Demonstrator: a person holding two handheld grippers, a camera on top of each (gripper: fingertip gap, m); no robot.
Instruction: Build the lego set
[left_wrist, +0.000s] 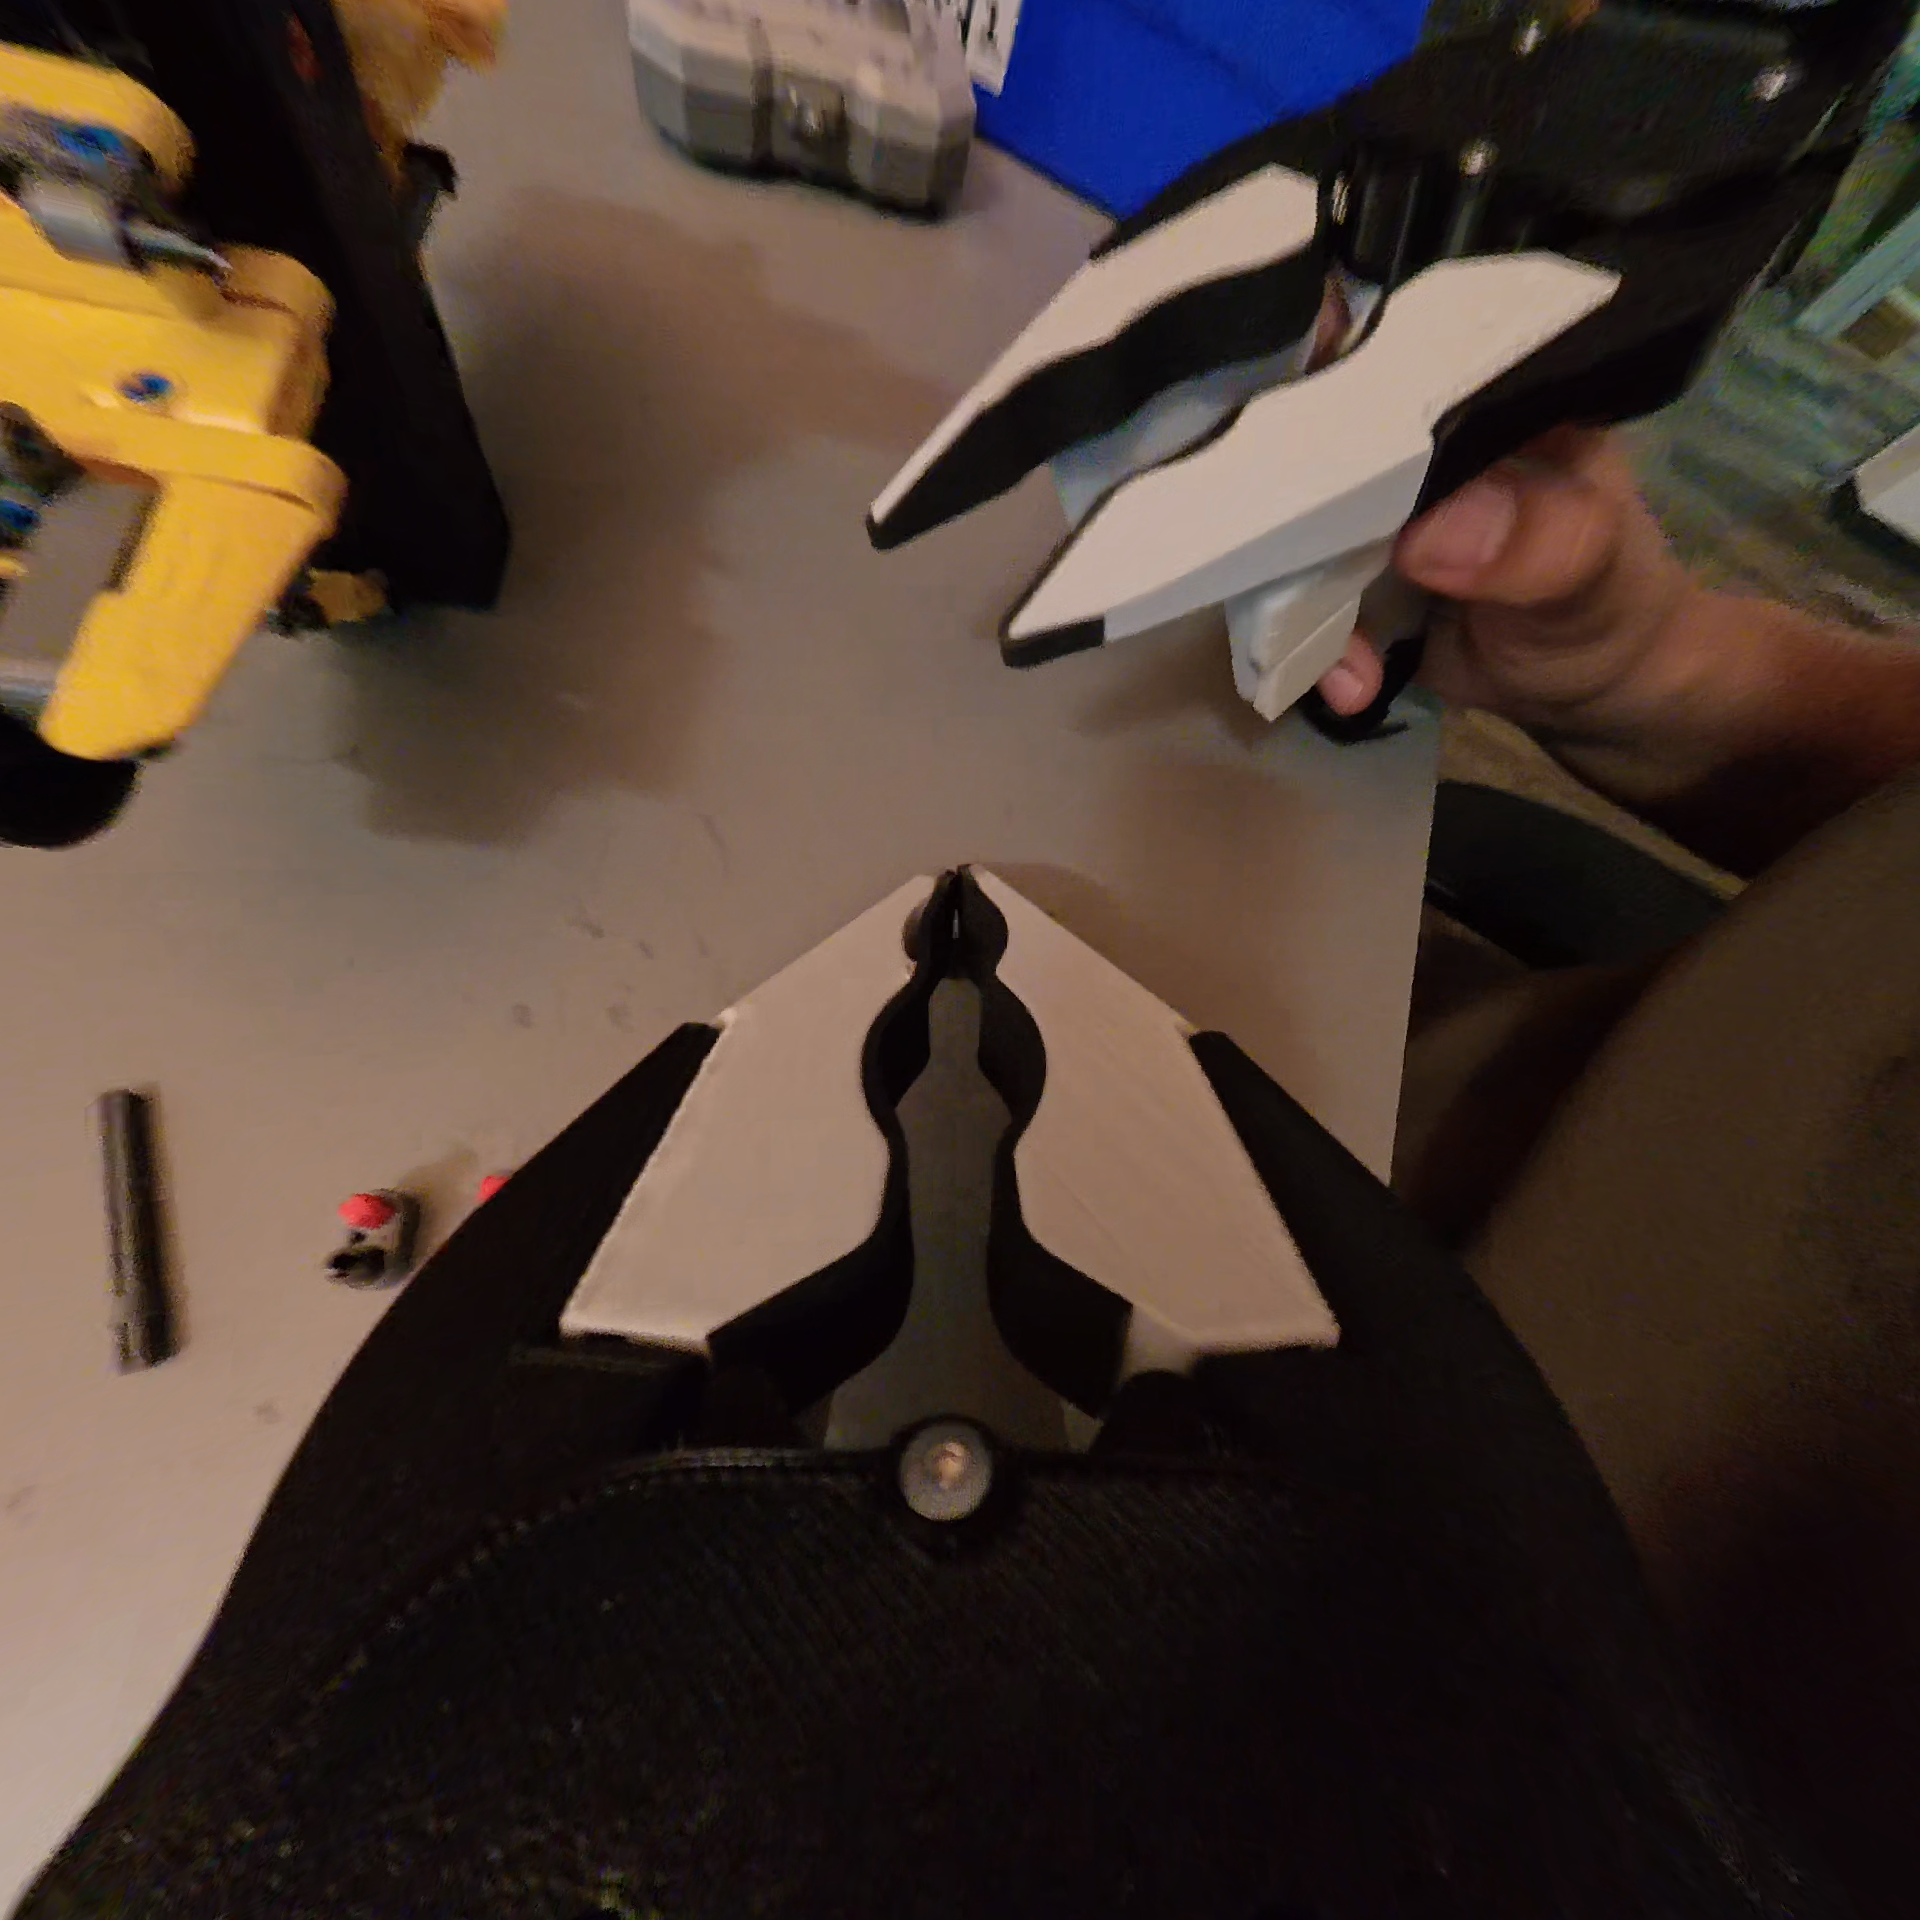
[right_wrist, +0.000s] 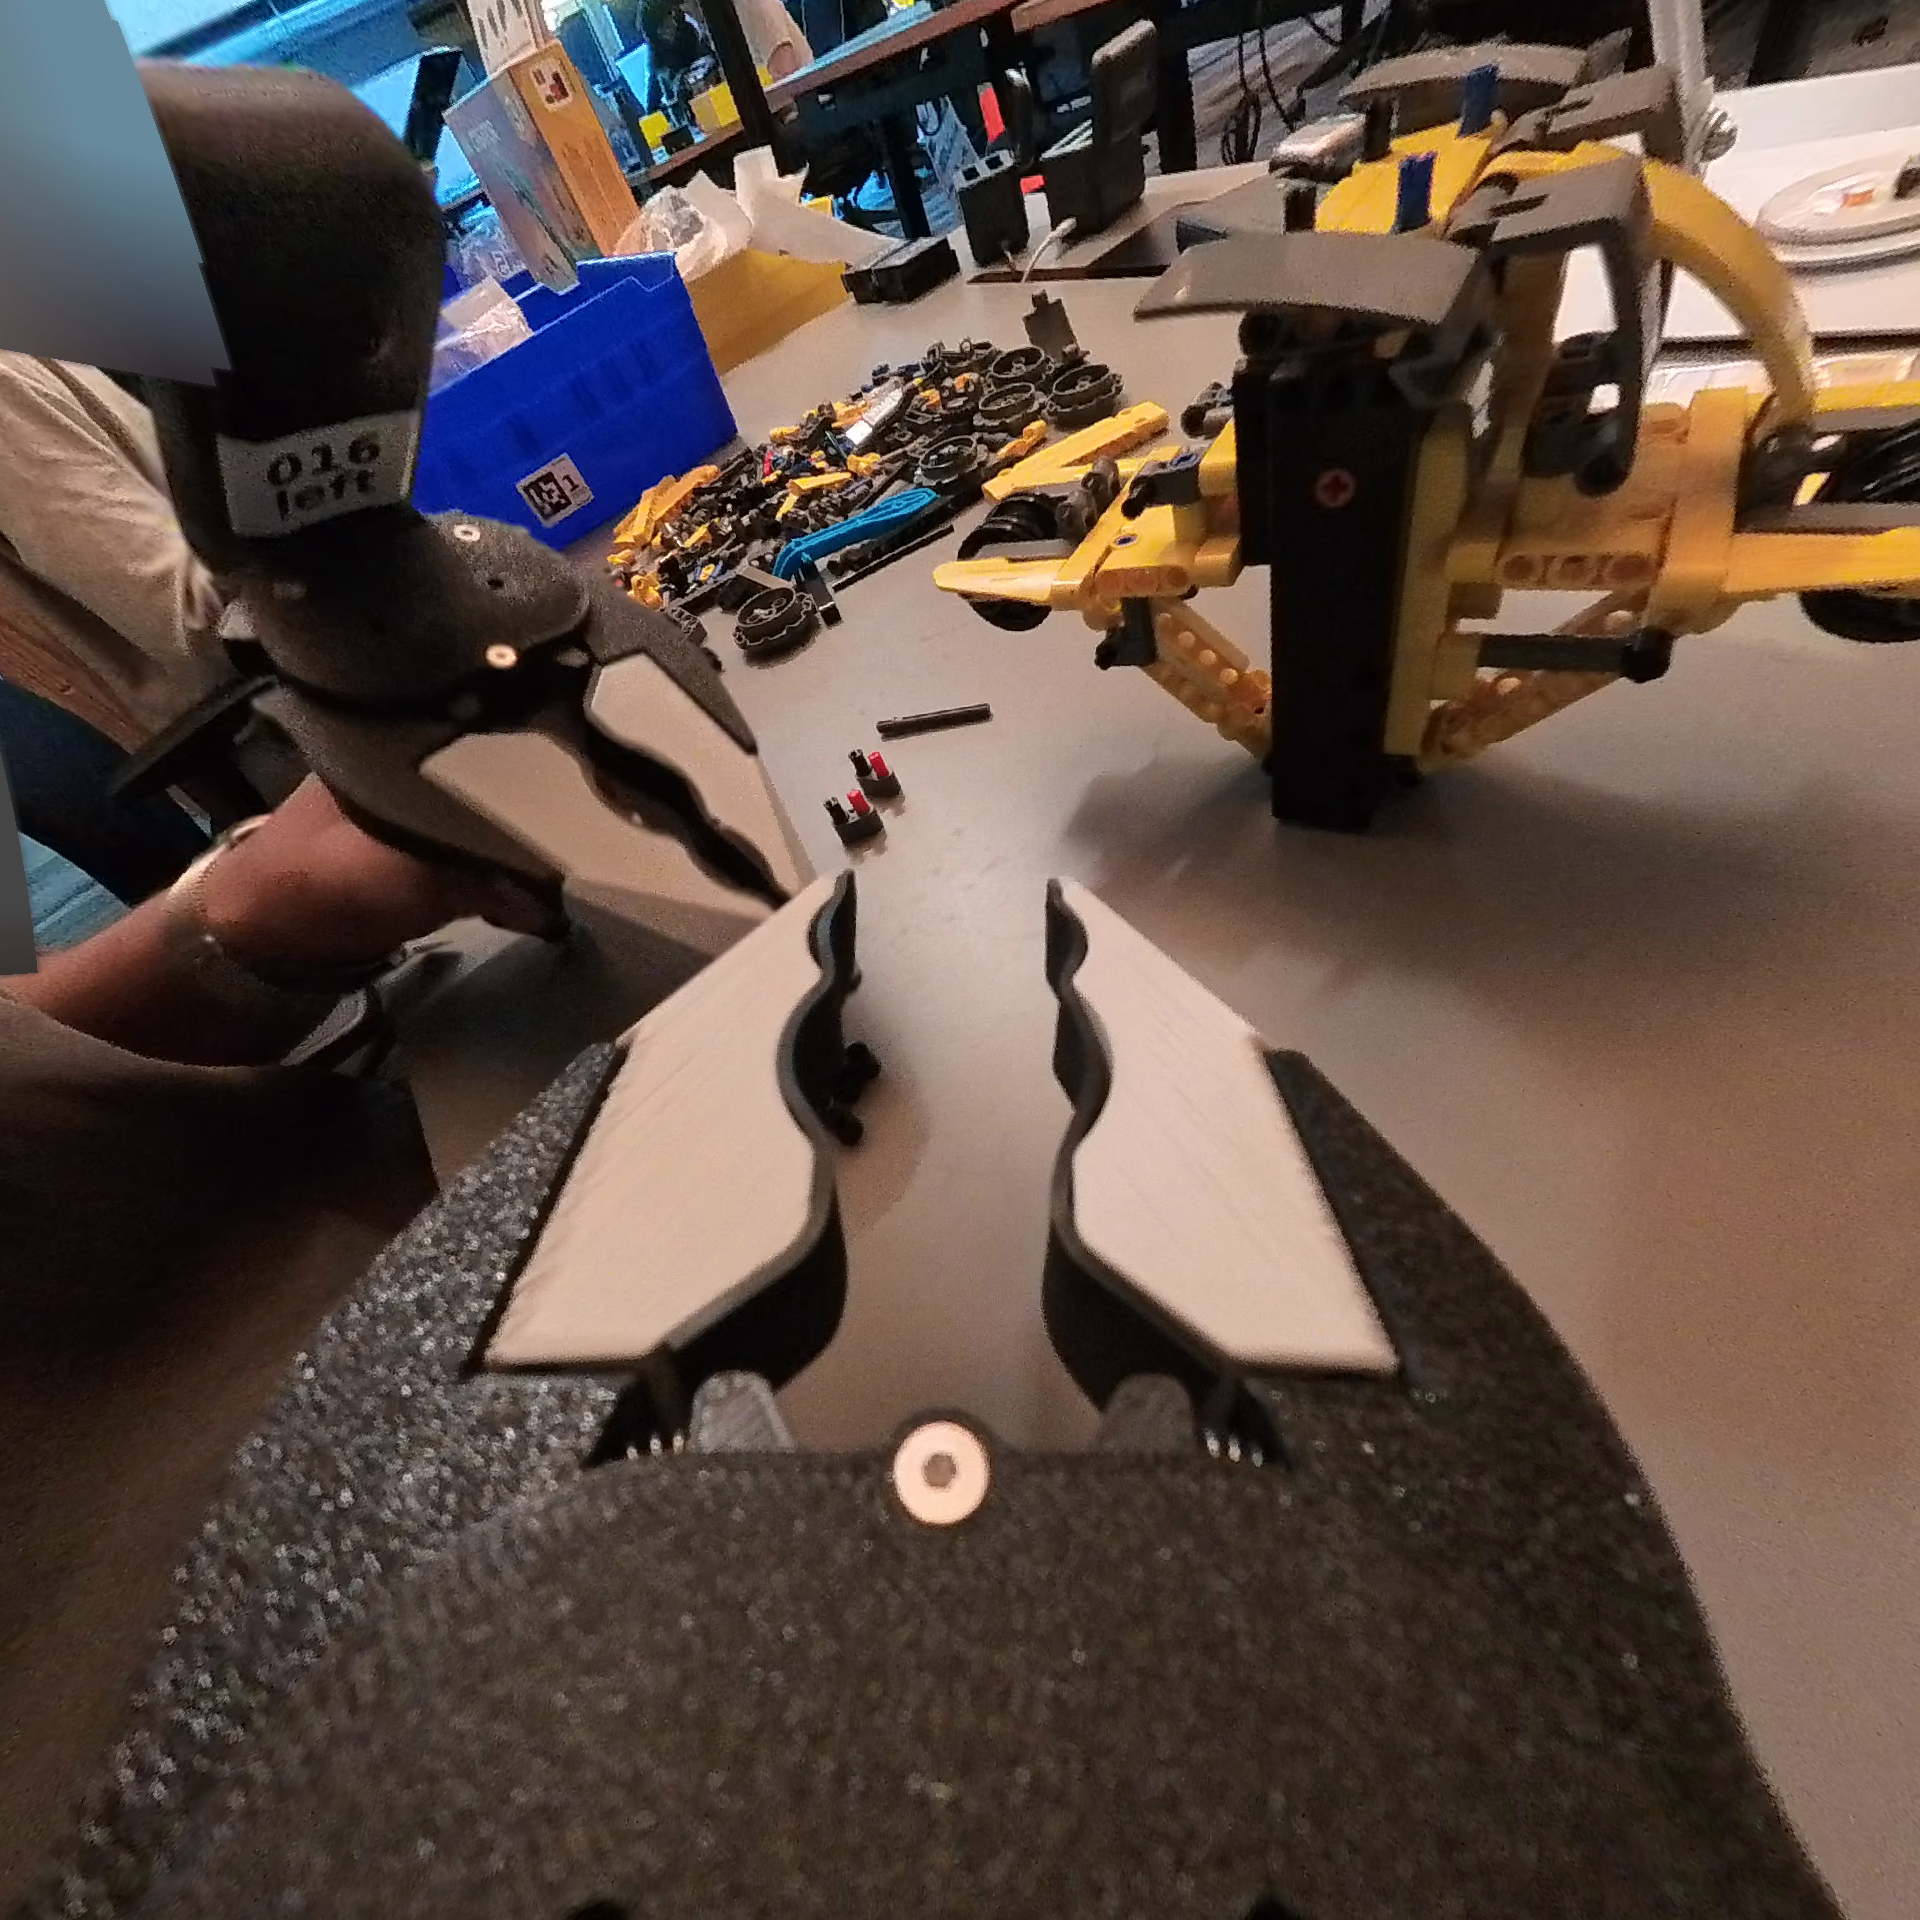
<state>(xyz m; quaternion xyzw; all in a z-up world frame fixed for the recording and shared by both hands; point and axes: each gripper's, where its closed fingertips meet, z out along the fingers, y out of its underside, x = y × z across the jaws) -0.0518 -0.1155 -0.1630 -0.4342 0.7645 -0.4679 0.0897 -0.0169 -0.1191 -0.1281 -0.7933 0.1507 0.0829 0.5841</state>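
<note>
Two grippers over the grey table (right_wrist: 1351, 1039): your right gripper (right_wrist: 949, 889) has its jaws apart with nothing between them. A few tiny black pegs (right_wrist: 854, 1091) sit right against its left finger, though I can't tell if they touch. Your left gripper (left_wrist: 958, 881) is pinched together, tips meeting, nothing visible in it. Two red-topped bits (right_wrist: 862, 795) and a black rod (right_wrist: 932, 719) lie just ahead, with the yellow model (right_wrist: 1455, 540) farther right.

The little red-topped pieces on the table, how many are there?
2. One red-topped piece lies nearer the left gripper, the other just beyond it. More may hide in the parts pile.
</note>
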